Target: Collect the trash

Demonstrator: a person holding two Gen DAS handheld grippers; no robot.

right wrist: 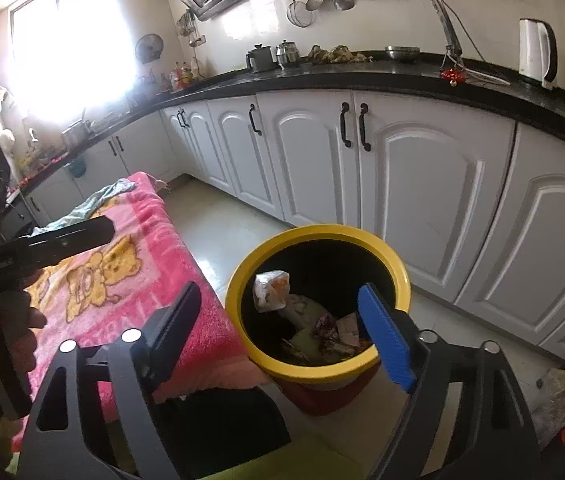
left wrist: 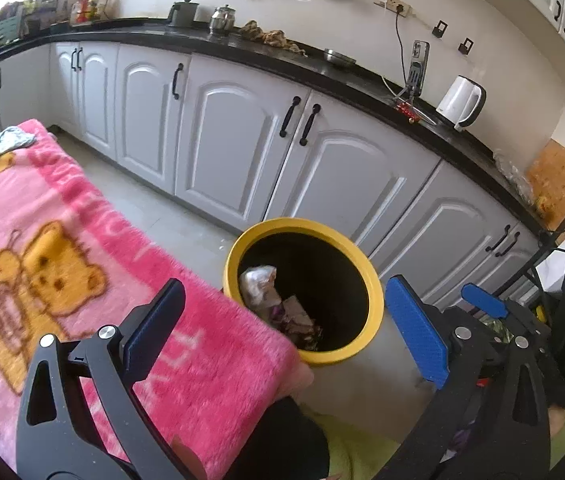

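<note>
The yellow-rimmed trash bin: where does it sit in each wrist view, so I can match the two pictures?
Left wrist view: the yellow-rimmed trash bin is lower centre, between the open left gripper's fingers, beside the pink blanket.
Right wrist view: the bin is lower centre, its rim partly behind the open right gripper's blue finger.
Shared landmark: the white electric kettle on the black countertop, upper right in both.
</note>
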